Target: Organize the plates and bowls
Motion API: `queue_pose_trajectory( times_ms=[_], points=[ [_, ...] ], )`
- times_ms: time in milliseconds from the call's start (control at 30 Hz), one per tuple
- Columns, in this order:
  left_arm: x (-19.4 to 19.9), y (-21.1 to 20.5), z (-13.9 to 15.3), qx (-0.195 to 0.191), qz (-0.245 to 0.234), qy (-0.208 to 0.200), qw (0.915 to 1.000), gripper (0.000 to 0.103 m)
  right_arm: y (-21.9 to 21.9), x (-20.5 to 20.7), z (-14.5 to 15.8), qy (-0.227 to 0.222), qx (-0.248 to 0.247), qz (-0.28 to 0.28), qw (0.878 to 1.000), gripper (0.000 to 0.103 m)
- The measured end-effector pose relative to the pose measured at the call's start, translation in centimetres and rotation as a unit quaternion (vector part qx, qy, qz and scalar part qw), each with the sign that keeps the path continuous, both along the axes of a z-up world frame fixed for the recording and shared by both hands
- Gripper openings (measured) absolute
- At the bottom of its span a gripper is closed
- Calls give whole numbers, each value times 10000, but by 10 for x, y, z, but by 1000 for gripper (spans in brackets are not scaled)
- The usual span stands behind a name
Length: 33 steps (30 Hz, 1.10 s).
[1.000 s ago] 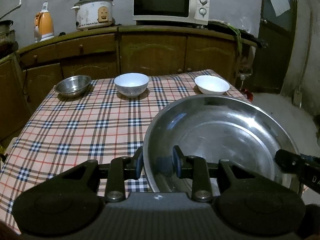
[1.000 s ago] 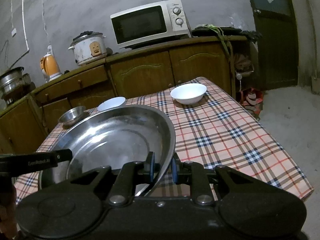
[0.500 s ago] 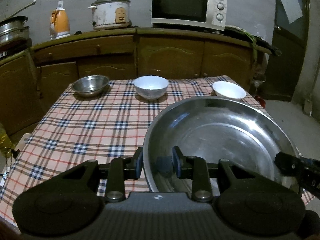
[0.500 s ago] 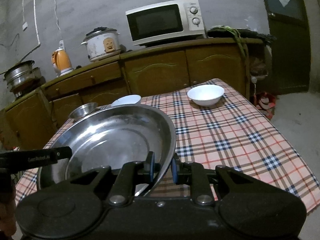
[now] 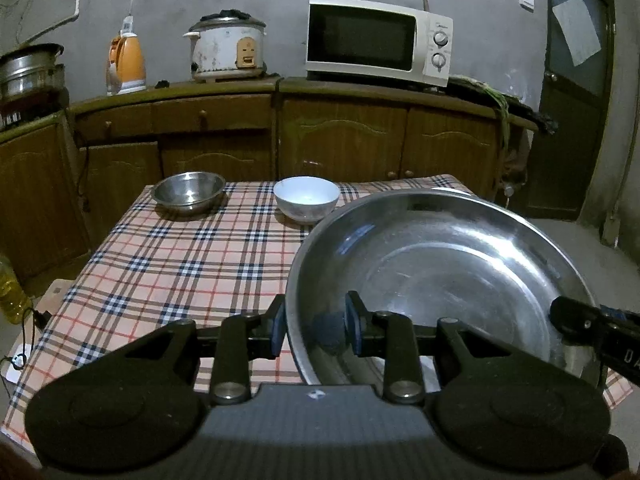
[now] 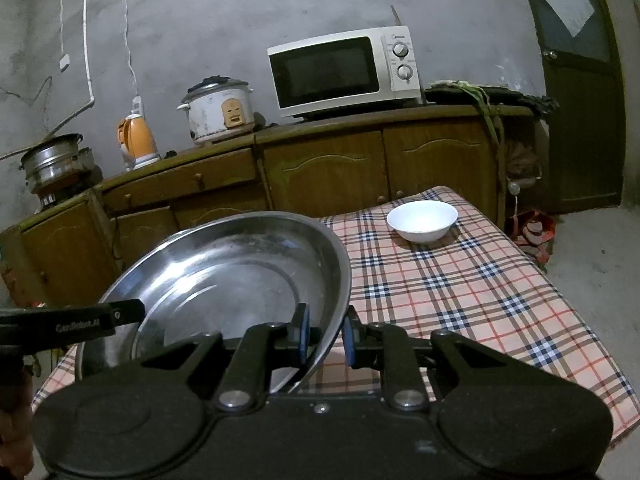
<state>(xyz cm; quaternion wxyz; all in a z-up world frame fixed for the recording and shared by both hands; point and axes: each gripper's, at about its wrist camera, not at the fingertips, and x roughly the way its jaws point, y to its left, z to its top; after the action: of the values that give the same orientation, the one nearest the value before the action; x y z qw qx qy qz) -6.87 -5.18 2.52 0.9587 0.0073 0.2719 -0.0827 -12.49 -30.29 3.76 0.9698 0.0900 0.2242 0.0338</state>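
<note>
I hold a large round stainless-steel basin (image 5: 440,272) between my two grippers, lifted above the near part of the table covered with a pink, black and white checked cloth (image 5: 180,264). My left gripper (image 5: 316,324) is narrowed onto the basin's near-left rim, one blue-padded finger outside the wall and the other inside. My right gripper (image 6: 324,334) clamps the opposite rim in the same way, its pads pressed on either side of the thin metal edge. In the left wrist view the tip of my right gripper shows black at the basin's right side.

Along the far edge of the table stand three smaller vessels. A small stainless-steel bowl (image 5: 188,192) sits near the far left corner. A deep white ceramic bowl (image 5: 306,200) stands about midway along that edge, just beyond the basin's rim in the left wrist view. A shallow white ceramic bowl (image 6: 422,220) rests near the far right corner, well apart from the basin.

Behind the table runs a brown wooden cabinet (image 5: 344,136) carrying a white microwave oven (image 5: 378,40), a white rice cooker (image 5: 226,50) and an orange kettle (image 5: 126,62).
</note>
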Motion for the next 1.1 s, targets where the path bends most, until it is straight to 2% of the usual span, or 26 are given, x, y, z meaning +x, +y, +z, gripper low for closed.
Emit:
queue_pose_trajectory(
  times_ms=[300,633,1100],
  points=[
    [-2,5,-6,-60,-89,-18,9999,30,2,-6,0,-17,-6,-98,9999,23],
    [-8,27,-6,-180,17,18,9998,30,25,-5,4,13,-148,-26,9999,23],
    [0,35,-5,-4,-30,14,10000,31,42,2,2,100,-164,-58,9998,23]
  ],
)
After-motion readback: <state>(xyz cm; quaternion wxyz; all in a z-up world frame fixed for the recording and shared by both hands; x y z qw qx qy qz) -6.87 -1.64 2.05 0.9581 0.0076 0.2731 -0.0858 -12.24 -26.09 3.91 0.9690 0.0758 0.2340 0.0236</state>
